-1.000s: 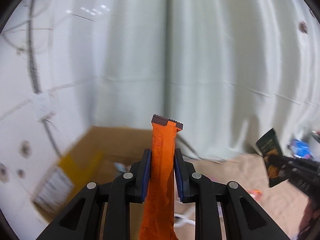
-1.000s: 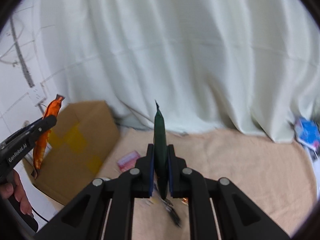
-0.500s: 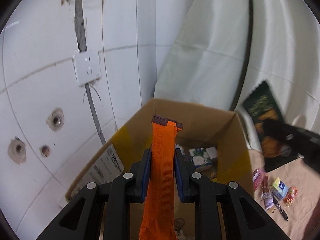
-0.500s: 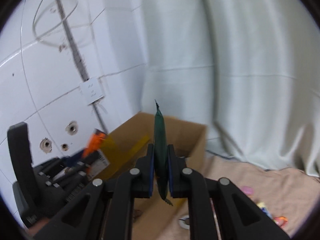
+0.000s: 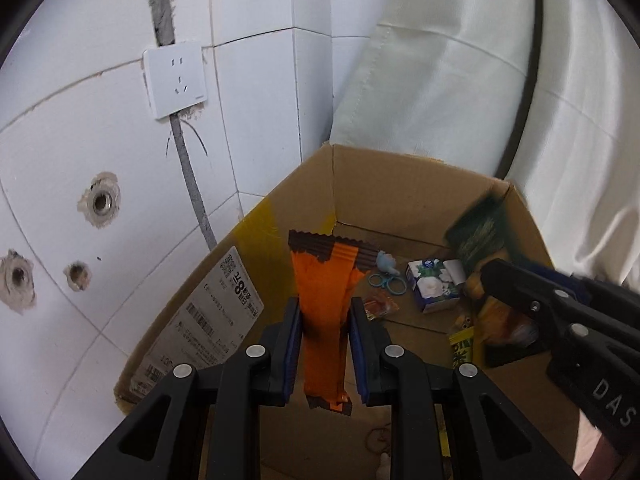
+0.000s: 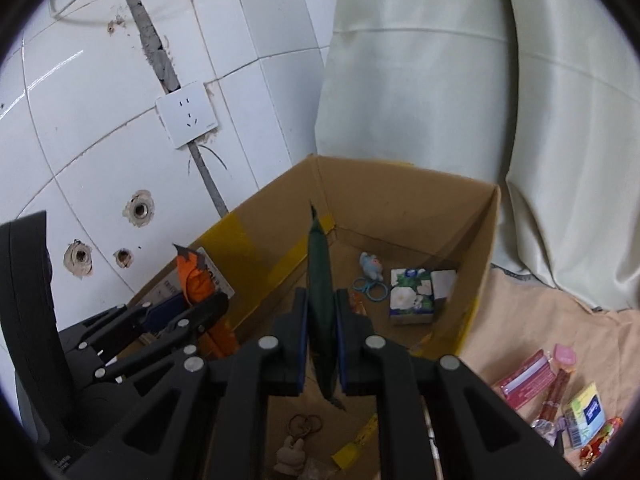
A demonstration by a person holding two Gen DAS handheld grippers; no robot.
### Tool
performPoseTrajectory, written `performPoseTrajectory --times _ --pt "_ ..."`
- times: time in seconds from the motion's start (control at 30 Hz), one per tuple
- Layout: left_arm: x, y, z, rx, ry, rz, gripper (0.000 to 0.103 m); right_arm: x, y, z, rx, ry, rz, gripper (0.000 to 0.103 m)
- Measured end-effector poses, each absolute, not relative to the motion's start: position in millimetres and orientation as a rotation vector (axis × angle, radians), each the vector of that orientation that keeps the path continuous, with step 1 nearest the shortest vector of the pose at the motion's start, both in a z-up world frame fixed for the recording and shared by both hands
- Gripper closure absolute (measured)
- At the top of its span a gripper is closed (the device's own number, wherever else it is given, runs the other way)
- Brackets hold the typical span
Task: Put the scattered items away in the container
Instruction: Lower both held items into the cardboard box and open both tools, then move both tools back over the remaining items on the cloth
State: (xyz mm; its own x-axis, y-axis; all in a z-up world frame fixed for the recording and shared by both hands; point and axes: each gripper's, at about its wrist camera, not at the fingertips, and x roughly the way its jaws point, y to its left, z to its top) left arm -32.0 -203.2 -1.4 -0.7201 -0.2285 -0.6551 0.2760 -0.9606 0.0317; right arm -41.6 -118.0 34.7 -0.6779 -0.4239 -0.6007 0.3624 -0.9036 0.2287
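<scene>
The orange wrapper [image 5: 324, 320] stands upright at lower centre of the left wrist view, clenched between the left gripper's [image 5: 325, 332] fingers and hanging over the open cardboard box [image 5: 404, 192]. The dark green packet [image 6: 321, 300], seen edge-on, is likewise pinched in the right gripper [image 6: 322, 324] above the same box. This looks like the drop-off step: both items are carried over the container, so the next move calls for letting the fingers release so each falls inside, clear of the walls. Only the right wrist view shows what remains outside: pink and yellow packets [image 6: 560, 388] on the beige cloth [image 6: 520, 312] at lower right. Only the left wrist view shows the green packet's printed face, blurred, at right.
</scene>
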Motion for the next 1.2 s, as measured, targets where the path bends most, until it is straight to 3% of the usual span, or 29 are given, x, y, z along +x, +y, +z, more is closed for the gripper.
performPoseTrajectory --times 0.07,0.13,0.27,0.43,0.6,0.87,1.2 --pt "-33.6 -205.2 -1.7 1.014 0.086 -2.67 0.078 -41.9 -123.4 35.6 0.936 -0.083 -2.559 0.069" --pt "-34.2 -208.1 -1.7 1.01 0.091 -2.658 0.073 -42.3 -124.9 37.2 0.926 -0.065 -2.577 0.04" --pt "-33.8 -217.1 0.8 1.003 0.172 -2.694 0.022 -42.6 -120.9 42.3 0.892 -0.092 -2.603 0.031" --pt "-22.0 -216.9 19.4 0.921 0.221 -2.74 0.016 -34.7 -107.7 53.8 0.836 -0.091 -2.676 0.01" --pt "-5.9 -196.0 44.4 0.795 0.235 -2.852 0.016 -15.4 -75.0 77.6 0.728 -0.161 -2.76 0.0" --pt "3.3 -111.3 70.7 0.695 0.176 -3.098 0.016 28.8 9.2 119.4 0.592 -0.202 -2.993 0.0" --pt "-27.9 -21.0 45.0 0.859 0.027 -3.142 0.015 61.4 94.7 103.0 0.74 -0.113 -3.224 0.0"
